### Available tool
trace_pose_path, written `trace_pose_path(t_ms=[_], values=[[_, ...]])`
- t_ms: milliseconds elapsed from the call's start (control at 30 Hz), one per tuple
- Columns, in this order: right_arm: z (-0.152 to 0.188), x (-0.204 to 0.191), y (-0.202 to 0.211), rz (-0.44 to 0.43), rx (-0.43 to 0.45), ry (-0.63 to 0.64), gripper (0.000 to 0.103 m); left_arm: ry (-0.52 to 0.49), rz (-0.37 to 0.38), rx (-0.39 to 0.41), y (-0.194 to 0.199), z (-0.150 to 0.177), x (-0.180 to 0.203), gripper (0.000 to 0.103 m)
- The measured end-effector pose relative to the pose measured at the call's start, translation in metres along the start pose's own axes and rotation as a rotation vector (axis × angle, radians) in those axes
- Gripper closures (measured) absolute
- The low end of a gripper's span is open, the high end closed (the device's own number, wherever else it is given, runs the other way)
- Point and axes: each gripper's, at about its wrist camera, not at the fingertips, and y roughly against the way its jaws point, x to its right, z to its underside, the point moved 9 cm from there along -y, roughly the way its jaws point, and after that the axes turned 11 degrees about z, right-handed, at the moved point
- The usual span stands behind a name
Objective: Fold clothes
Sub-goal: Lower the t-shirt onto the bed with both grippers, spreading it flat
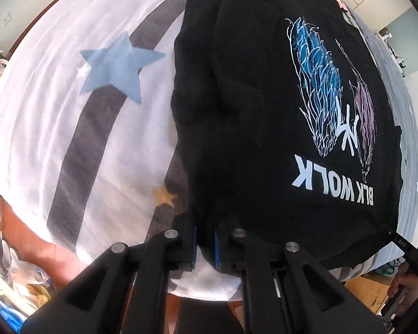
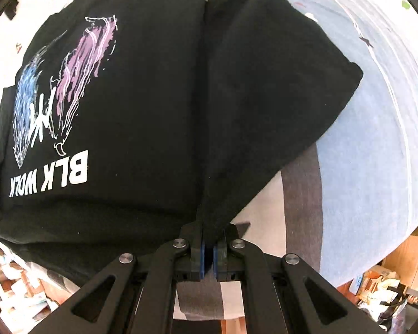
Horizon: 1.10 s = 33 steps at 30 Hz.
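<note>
Now both grippers, left gripper (image 1: 204, 246) and right gripper (image 2: 209, 246), are clamping the near edge of the black T-shirt (image 1: 253, 105), which is lying print-up on the bed (image 1: 41, 111); folding is just starting, so next they're needing to release.

left gripper (image 1: 204, 246) bottom centre of frame, jaws nearly closed, pinching black fabric, right gripper (image 2: 208, 250) bottom centre, jaws clamped likewise, pointing down

Both wrist views look steeply down, close above bed (image 1: 41, 89); both share black T-shirt (image 1: 264, 111) print.
</note>
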Motion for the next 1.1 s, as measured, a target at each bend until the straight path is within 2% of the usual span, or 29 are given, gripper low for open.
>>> trace_pose_path(t_ms=[133,167,200,267,333,400,467,533,633,700,800,867,933,1033,1100], values=[[0.011,-0.002,0.0,0.017,0.012,0.071,0.099,-0.019,0.011,0.002,-0.001,0.003,0.005,0.095],[0.014,-0.003,-0.002,0.025,-0.001,0.094,0.098,-0.026,0.01,0.004,0.002,0.004,0.006,0.091],[0.018,-0.002,-0.003,0.027,-0.022,0.105,0.093,-0.033,0.009,0.005,0.008,0.005,0.009,0.09],[0.024,0.001,0.002,0.041,-0.034,0.133,0.092,-0.057,0.005,0.017,0.026,0.008,0.016,0.088],[0.026,0.003,0.022,0.064,0.012,0.177,0.092,-0.094,0.0,0.066,0.05,0.005,0.024,0.085],[0.023,0.003,0.048,0.063,0.075,0.207,0.092,-0.132,-0.007,0.123,0.065,-0.002,0.024,0.075],[0.011,-0.001,0.07,0.032,0.137,0.222,0.092,-0.149,-0.006,0.181,0.071,-0.024,0.027,0.048],[-0.012,-0.014,0.079,-0.01,0.181,0.212,0.092,-0.144,0.005,0.229,0.061,-0.061,0.03,0.045],[-0.063,-0.048,0.08,-0.07,0.236,0.187,0.092,-0.172,0.003,0.28,0.027,-0.128,0.032,0.045],[-0.093,-0.068,0.068,-0.096,0.268,0.176,0.092,-0.197,0.009,0.29,0.007,-0.16,0.036,0.045],[-0.136,-0.092,0.049,-0.147,0.295,0.159,0.088,-0.231,-0.01,0.267,-0.016,-0.196,0.041,0.045],[-0.155,-0.103,0.044,-0.166,0.301,0.159,0.085,-0.262,-0.049,0.264,-0.031,-0.215,0.041,0.045],[-0.168,-0.111,0.042,-0.178,0.316,0.164,0.085,-0.282,-0.05,0.266,-0.039,-0.226,0.042,0.046],[-0.179,-0.118,0.035,-0.185,0.314,0.166,0.085,-0.306,-0.046,0.254,-0.046,-0.233,0.041,0.074],[-0.181,-0.12,0.029,-0.188,0.306,0.164,0.085,-0.311,-0.057,0.235,-0.052,-0.232,0.035,0.084]])
